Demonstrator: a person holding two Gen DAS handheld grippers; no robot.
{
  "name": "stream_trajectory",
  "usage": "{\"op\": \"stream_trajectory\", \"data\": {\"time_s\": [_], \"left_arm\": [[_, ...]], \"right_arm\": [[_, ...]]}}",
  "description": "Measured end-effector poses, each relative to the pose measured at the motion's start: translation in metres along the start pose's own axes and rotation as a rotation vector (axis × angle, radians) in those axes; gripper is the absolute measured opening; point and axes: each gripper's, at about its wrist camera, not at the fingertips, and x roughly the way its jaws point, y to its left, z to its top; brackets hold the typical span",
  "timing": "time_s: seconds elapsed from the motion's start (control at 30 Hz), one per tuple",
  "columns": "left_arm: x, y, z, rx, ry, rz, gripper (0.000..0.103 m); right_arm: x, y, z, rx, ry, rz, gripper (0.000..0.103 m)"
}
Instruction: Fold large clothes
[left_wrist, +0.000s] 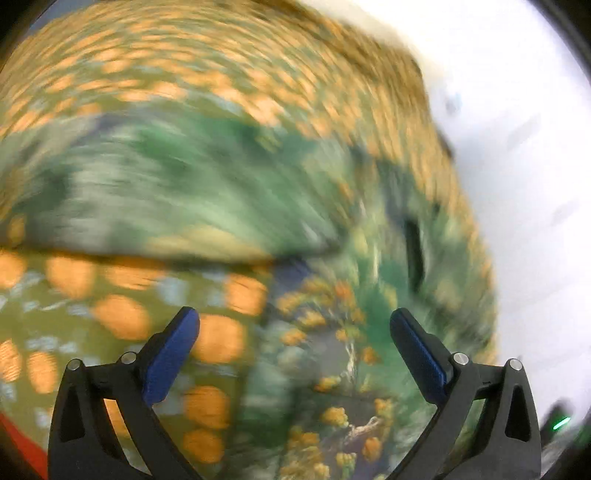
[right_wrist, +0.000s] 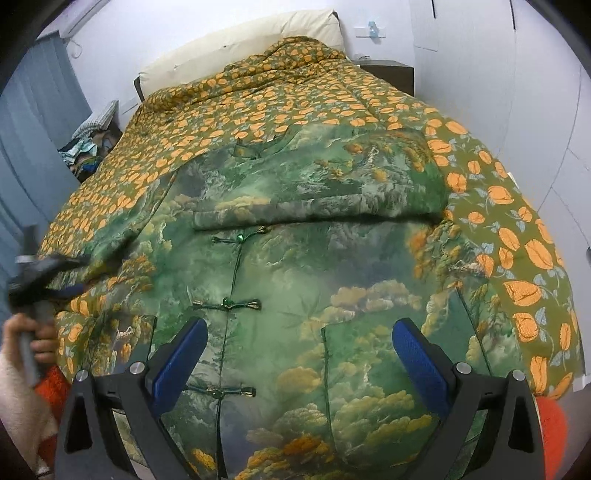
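Observation:
A large green jacket (right_wrist: 295, 266) with a landscape print and knot buttons lies front up on the bed, one sleeve folded across its chest (right_wrist: 314, 206). My right gripper (right_wrist: 299, 350) is open and empty just above the jacket's lower front. The left gripper (right_wrist: 48, 273) shows at the left edge of the right wrist view, over the jacket's left side, blurred. In the left wrist view the left gripper (left_wrist: 295, 343) is open and empty above the jacket (left_wrist: 332, 350), and the picture is heavily motion-blurred.
The bed is covered by an olive quilt with orange flowers (right_wrist: 280, 96). A cream headboard cushion (right_wrist: 240, 40) stands at the far end. A dark nightstand (right_wrist: 391, 74) is at the back right, a pile of things (right_wrist: 88, 147) at the left, white walls around.

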Motion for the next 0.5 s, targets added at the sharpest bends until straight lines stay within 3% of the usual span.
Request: {"op": "stream_trajectory", "data": {"time_s": [0.07,0.2,0.3,0.4,0.43,0.5], "left_arm": [[-0.021,0.053,0.009,-0.187,-0.068,-0.041,0.103],[-0.028,0.153,0.005,-0.569,-0.147,-0.036,0.102],[-0.019,0.194,0.002,-0.737,-0.188,-0.087,0.102],[-0.019,0.210,0.011,-0.793,-0.286,-0.129,0.099],[-0.024,0.211,0.017,-0.774,-0.340,-0.129,0.094],[-0.031,0.209,0.029,-0.714,-0.378,-0.088,0.044]], "right_arm": [[0.003,0.000,0.000,0.007,0.005,0.004,0.099],[0.006,0.008,-0.001,-0.005,0.012,0.027,0.099],[0.002,0.020,-0.002,-0.053,0.004,0.036,0.099],[0.001,0.025,-0.003,-0.078,0.001,0.035,0.099],[0.000,0.026,-0.004,-0.081,0.002,0.035,0.099],[0.000,0.027,-0.004,-0.081,0.002,0.034,0.099]]}}
